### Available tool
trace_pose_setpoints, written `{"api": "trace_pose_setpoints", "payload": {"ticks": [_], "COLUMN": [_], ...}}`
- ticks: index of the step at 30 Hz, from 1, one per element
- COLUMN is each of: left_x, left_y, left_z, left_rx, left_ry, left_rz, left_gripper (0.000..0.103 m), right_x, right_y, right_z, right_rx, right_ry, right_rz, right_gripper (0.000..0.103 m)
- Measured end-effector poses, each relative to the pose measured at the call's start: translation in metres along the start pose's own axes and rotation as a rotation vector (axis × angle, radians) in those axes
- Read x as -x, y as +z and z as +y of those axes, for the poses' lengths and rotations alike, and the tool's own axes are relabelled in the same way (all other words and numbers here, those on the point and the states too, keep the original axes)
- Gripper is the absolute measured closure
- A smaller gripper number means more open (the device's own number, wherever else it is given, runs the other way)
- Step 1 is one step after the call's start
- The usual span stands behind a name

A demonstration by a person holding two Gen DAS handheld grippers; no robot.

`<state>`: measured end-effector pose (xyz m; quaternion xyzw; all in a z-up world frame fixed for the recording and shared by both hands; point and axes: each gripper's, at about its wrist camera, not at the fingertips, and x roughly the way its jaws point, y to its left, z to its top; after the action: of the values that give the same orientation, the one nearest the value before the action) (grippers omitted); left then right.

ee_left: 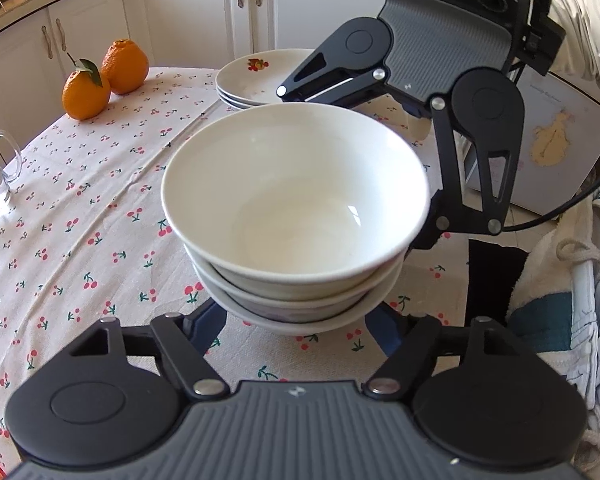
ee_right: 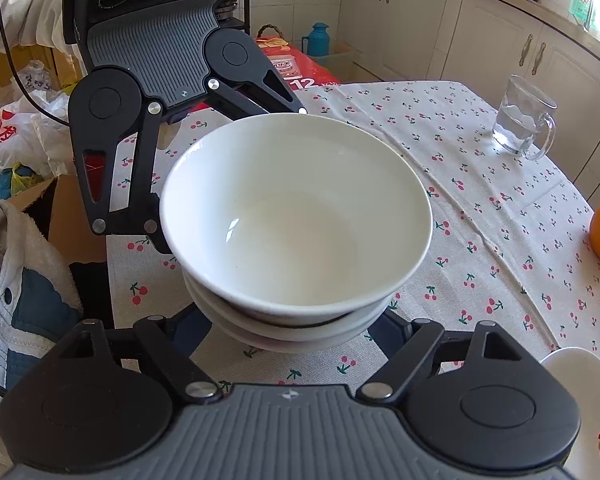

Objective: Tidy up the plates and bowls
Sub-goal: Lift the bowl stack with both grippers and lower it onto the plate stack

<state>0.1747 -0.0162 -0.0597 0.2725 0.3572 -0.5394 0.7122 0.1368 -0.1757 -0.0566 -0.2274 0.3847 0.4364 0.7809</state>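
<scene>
Three white bowls (ee_left: pixel 296 200) (ee_right: pixel 296 220) sit nested in a stack on the cherry-print tablecloth (ee_left: pixel 80 220). My left gripper (ee_left: pixel 296 320) reaches in low from the near side, one finger on each side of the stack's base. Its tips are hidden under the flare of the bowls. My right gripper (ee_right: pixel 296 328) straddles the same stack from the opposite side, tips hidden likewise. Each shows in the other's view, right gripper (ee_left: pixel 354 164) and left gripper (ee_right: pixel 230 174), with a finger close against the bowls' wall. Contact of the pads cannot be seen. A stack of fruit-print plates (ee_left: pixel 256 76) stands behind the bowls.
Two oranges (ee_left: pixel 104 76) lie at the table's far side, and a glass mug (ee_right: pixel 524 120) of water stands near its edge. A plate's rim (ee_right: pixel 580 384) shows beside the right gripper. White cabinets (ee_left: pixel 188 12) run behind. A red box (ee_right: pixel 300 68) and bags sit off the table.
</scene>
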Motion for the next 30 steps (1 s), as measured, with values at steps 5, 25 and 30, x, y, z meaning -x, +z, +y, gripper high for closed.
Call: {"api": "trace_pose_setpoints", "payload": {"ticks": [5,25,30], "left_x": [0.002,-0.041,-0.073], "left_y": [0.006,0.133,0.158], "left_z": [-0.005,-0.004,-0.002], "left_rx": [-0.002,-0.169,-0.185], "left_ry": [0.012,-0.005,-0.034], "left_rz": [-0.002,-0.134,-0.125], "left_gripper": [0.028,0.028,0.028], "right_x": [0.003,0.099,0.105], "right_y": [0.000,-0.041,-0.067], "right_z": [0.000,-0.072,-0.097], "right_rx": [-0.002,-0.078,-0.129], "right_ry": [-0.001,-0.190,-0.243], "right_rz": [0.002,-0.012,0.014], "right_gripper": [0.016,0.016,0.015]}}
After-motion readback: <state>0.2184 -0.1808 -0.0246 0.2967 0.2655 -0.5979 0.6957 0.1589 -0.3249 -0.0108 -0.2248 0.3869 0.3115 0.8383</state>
